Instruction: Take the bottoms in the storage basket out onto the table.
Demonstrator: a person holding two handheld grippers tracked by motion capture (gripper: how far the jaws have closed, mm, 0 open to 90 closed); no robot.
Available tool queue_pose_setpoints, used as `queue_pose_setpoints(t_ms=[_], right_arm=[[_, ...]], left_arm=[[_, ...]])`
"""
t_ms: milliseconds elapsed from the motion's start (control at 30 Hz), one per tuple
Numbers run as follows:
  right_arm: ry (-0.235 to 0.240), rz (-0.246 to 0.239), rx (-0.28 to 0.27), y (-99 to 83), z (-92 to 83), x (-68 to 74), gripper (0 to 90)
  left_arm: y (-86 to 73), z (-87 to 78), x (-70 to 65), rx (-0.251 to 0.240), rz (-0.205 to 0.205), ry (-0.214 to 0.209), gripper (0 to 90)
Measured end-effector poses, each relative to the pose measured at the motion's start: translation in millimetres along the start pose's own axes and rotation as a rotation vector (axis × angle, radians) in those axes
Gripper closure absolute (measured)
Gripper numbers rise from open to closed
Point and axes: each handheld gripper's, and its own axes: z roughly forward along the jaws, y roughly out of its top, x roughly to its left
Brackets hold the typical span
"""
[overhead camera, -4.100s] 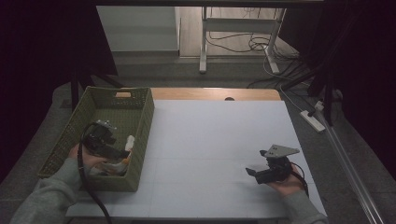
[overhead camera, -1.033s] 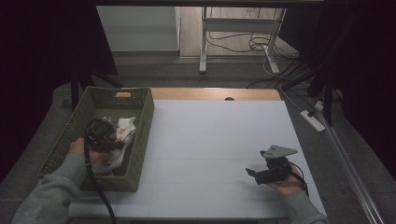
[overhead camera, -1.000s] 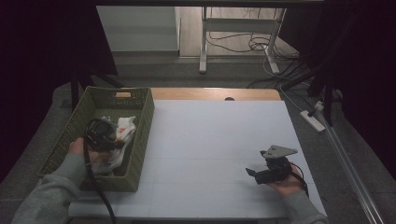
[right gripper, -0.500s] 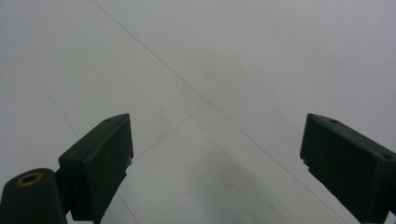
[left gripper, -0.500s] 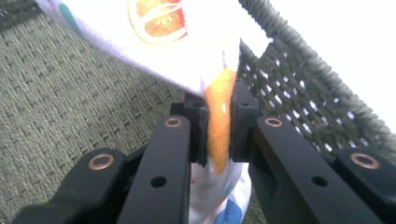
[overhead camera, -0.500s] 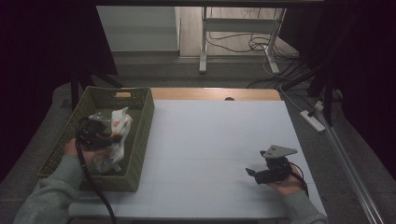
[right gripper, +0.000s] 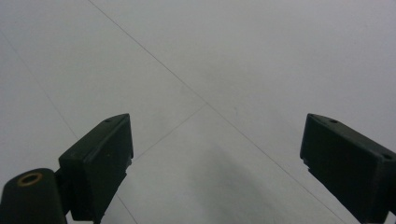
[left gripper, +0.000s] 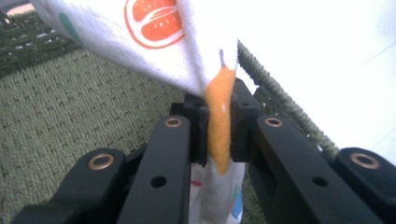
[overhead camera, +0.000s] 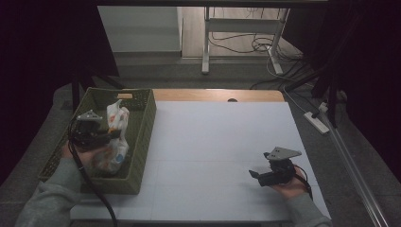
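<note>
Pinching a printed cloth [left gripper: 219, 116], the left gripper [left gripper: 219, 128] holds it over the basket [overhead camera: 144, 127], left of frame; right gripper [right gripper: 215, 154], lower right, gapes empty.

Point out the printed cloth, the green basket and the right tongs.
printed cloth [overhead camera: 117, 118], high view, its raised upper fold.
green basket [overhead camera: 142, 142], high view, its right wall.
right tongs [right gripper: 215, 163], right gripper view, midway between the open tips.

- Left gripper [overhead camera: 111, 133] at 9 o'clock, raised, fingers [left gripper: 198, 126] clamped tight.
- Right gripper [overhead camera: 255, 174] at 4 o'clock, low, level, fingers [right gripper: 100, 154] wide apart.
</note>
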Motion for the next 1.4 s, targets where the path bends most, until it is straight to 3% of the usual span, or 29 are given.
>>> queue_pose_setpoints(t_ms=[500,1400], right_arm=[[0.001,0.000,0.006,-0.2,0.9,0.1,9.8],[-0.007,0.008,0.004,-0.3,0.5,-0.5,9.8]], left_arm=[[-1.8,-8.8,2.7,-0.122,-0.045,-0.019,80.7],[-0.1,-23.6,10.5,-0.256,-0.136,-0.063,80.5]])
